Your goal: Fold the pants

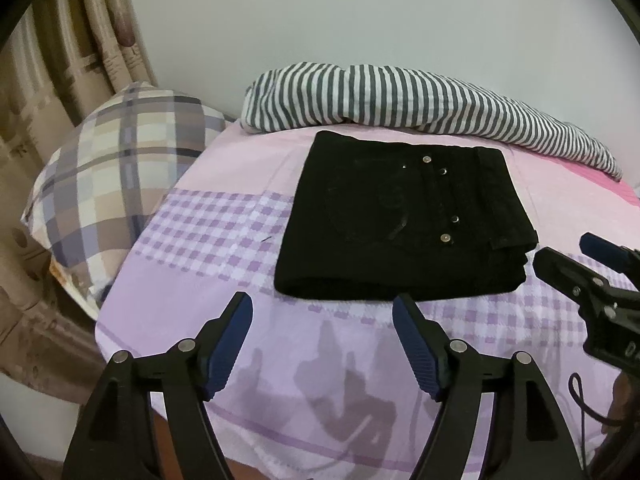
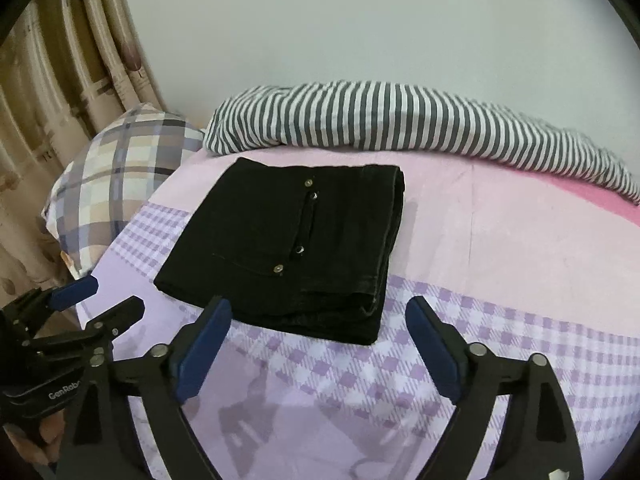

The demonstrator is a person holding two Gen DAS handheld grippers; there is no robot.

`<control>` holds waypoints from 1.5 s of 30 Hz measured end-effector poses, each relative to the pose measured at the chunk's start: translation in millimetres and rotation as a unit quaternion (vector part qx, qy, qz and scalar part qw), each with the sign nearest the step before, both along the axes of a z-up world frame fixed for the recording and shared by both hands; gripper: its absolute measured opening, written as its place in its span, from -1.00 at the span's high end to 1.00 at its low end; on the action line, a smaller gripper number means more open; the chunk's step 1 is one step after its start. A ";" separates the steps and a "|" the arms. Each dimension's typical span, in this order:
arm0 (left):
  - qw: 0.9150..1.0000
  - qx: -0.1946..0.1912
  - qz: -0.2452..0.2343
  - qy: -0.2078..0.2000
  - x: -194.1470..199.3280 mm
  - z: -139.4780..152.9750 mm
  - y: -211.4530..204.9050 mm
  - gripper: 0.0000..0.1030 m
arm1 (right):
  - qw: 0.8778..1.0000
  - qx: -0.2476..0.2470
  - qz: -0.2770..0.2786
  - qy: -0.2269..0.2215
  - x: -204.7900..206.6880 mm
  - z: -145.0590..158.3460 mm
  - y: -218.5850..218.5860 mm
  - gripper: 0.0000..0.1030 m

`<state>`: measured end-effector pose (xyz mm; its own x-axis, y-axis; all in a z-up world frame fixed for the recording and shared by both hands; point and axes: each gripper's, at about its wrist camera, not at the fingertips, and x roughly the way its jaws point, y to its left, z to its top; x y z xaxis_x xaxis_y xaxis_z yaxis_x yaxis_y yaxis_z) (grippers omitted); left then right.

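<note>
The black pants (image 1: 404, 220) lie folded into a flat rectangle on the bed, with metal rivets on top; they also show in the right wrist view (image 2: 292, 248). My left gripper (image 1: 322, 312) is open and empty, hovering just in front of the pants' near edge. My right gripper (image 2: 318, 316) is open and empty, just in front of the pants' near right corner. The right gripper shows in the left wrist view (image 1: 568, 252) at the right. The left gripper shows in the right wrist view (image 2: 108, 296) at the left.
The bed has a pink and purple checked sheet (image 1: 224, 224). A plaid pillow (image 1: 116, 172) lies at the left by a curtain (image 1: 60, 80). A striped grey and white blanket (image 1: 400, 96) is bunched along the wall behind the pants.
</note>
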<state>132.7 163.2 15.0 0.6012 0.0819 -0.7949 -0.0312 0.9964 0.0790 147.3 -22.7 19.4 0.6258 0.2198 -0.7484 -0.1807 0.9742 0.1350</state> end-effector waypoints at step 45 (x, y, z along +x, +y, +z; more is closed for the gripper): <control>0.999 0.018 0.027 -0.004 -7.5 -7.7 8.2 -0.42 | 0.999 -0.020 -0.021 0.024 -21.9 -7.0 13.2 -0.83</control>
